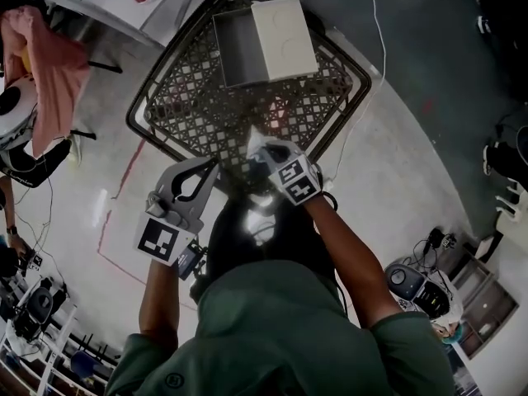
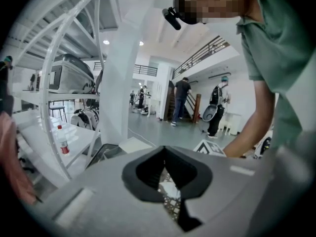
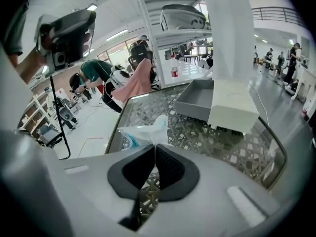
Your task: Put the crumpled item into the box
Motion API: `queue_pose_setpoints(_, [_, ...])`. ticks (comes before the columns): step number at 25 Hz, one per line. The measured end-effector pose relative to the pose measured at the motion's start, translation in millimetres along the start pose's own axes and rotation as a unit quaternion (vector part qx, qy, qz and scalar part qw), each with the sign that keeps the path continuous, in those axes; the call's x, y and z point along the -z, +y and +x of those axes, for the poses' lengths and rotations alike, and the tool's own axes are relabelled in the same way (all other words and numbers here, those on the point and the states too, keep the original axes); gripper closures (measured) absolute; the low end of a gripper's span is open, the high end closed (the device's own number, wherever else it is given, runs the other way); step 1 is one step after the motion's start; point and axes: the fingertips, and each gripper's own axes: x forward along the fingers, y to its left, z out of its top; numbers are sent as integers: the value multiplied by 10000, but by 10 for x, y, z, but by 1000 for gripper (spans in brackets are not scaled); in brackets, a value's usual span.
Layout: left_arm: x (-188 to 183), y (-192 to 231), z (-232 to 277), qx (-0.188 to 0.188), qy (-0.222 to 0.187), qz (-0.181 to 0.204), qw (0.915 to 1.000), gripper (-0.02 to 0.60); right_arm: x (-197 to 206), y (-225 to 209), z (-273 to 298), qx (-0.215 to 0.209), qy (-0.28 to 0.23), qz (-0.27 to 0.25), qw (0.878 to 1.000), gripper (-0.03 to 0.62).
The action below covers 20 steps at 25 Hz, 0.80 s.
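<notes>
The right gripper (image 3: 155, 145) has its black fingers (image 3: 171, 171) clenched on a crumpled white wad of thin paper or film with a blue streak (image 3: 144, 130). They pinch only its lower fold, so most of it fans out past the tips, a grip that probably suits something so light and soft. The wad looks loosely bunched, with sharp creases and a peak on its right. It hangs over the near edge of the black metal lattice counter (image 3: 222, 144). It is well apart from the open grey rectangular box (image 3: 196, 98) at the far side, which has a white block (image 3: 232, 107), perhaps its lid, touching its right side. The left gripper (image 2: 164, 149) is to the left with its fingers (image 2: 190, 174) clenched on nothing, seemingly kept clear of the carry.
</notes>
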Motion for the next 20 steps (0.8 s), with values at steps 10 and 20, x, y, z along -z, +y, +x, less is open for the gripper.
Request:
queue_pose_setpoints(10, [-243,137,-11,-163,-127,197,9996,578,-585,-135,-360,149,-589,15,9982,583])
queue_pose_setpoints(20, [-411,235,34,-398,-257,245,9986,578,-904,-332,-604,228,-902,-80,9956,583])
